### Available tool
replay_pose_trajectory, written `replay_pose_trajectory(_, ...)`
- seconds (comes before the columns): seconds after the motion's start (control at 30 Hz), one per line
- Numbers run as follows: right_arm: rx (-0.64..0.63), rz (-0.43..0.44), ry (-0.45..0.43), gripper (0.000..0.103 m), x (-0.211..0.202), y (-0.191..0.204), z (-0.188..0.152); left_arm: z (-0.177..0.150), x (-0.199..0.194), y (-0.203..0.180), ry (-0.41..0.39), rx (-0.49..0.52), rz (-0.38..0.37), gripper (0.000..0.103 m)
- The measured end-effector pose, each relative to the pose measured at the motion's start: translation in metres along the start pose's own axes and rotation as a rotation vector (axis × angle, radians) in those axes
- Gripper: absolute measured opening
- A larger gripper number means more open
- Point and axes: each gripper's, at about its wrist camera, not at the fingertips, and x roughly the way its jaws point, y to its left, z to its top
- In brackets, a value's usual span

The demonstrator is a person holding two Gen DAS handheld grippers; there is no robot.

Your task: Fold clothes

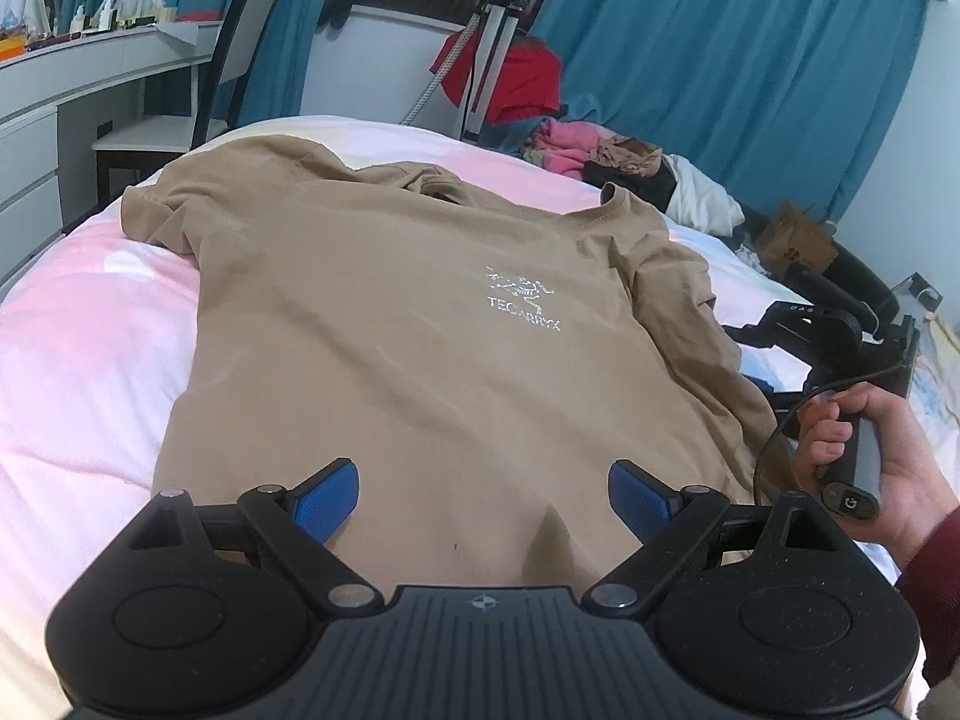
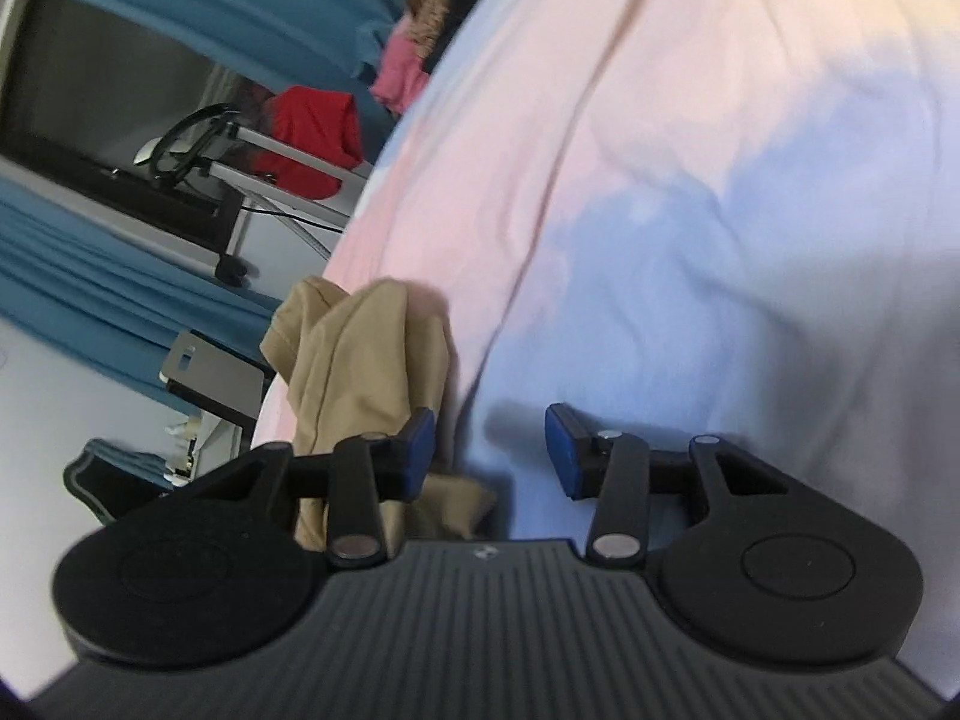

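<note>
Left tongs: the left gripper (image 1: 480, 501) hovers over the near hem with its blue pads spread wide and nothing between them.
Right tongs: the right gripper (image 2: 489, 450) is turned on its side off the shirt's right edge, jaws parted and empty; one pad sits just beside the fabric. The person's right hand (image 1: 864, 462) grips its handle.
Shirt: a tan T-shirt (image 1: 420, 324) lies spread flat on the bed (image 1: 78, 360), logo side up, collar at the far end and hem toward the person.
Sleeves: both are bunched rather than laid out; the left one is crumpled at the far left corner, the right one rumpled along the right side.
Step in hand: the garment lies open, not folded, so I judge this to be the positioning before a fold, each tool taking a side.
Next move: probably a pinch through both layers at hem and side seam, with the sleeves smoothed or tucked inward so the fold falls straight.
Around: a heap of other clothes (image 1: 576, 150) at the far edge of the bed, blue curtains (image 1: 750, 60) behind, a white dresser (image 1: 60, 108) and a chair (image 1: 210, 90) to the left.
</note>
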Motion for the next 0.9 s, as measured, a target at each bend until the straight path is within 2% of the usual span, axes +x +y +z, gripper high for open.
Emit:
replay_pose_trajectory(0.13,0.006,0.011,0.053,0.044,0.012,0.003,-0.013,0.0,0.001,0.001,0.006,-0.008,-0.004,0.092)
replay_pose_trajectory(0.2,0.04,0.064,0.098,0.044,0.016,0.005,-0.018,0.0,0.0,0.001,0.006,-0.012,-0.007,0.092)
replay_pose_trajectory(0.27,0.033,0.068,0.109,0.041,0.017,0.009,-0.023,0.0,0.0,0.002,0.003,-0.012,-0.007,0.092)
replay_pose_trajectory(0.3,0.023,0.062,0.109,0.023,0.016,0.012,-0.026,0.0,0.0,0.002,0.001,-0.011,-0.005,0.092)
replay_pose_trajectory(0.33,0.009,0.048,0.095,0.013,0.014,0.014,-0.028,0.0,0.0,0.002,0.0,-0.009,-0.003,0.092)
replay_pose_trajectory(0.43,-0.031,0.006,-0.061,0.009,-0.012,0.018,-0.025,0.0,0.001,0.003,-0.004,-0.011,0.003,0.092)
replay_pose_trajectory(0.67,-0.115,-0.096,-0.458,0.008,-0.082,0.024,-0.014,0.002,0.001,0.005,-0.005,-0.012,-0.01,0.092)
replay_pose_trajectory(0.7,-0.108,-0.117,-0.495,0.008,-0.093,0.022,-0.014,0.002,0.001,0.005,-0.005,-0.01,-0.013,0.092)
replay_pose_trajectory(0.77,-0.078,-0.164,-0.528,0.008,-0.109,0.015,-0.013,0.002,0.001,0.005,-0.003,-0.008,-0.017,0.092)
replay_pose_trajectory(0.9,-0.009,-0.281,-0.499,0.009,-0.121,0.002,-0.015,0.002,-0.001,0.006,-0.002,-0.005,-0.022,0.092)
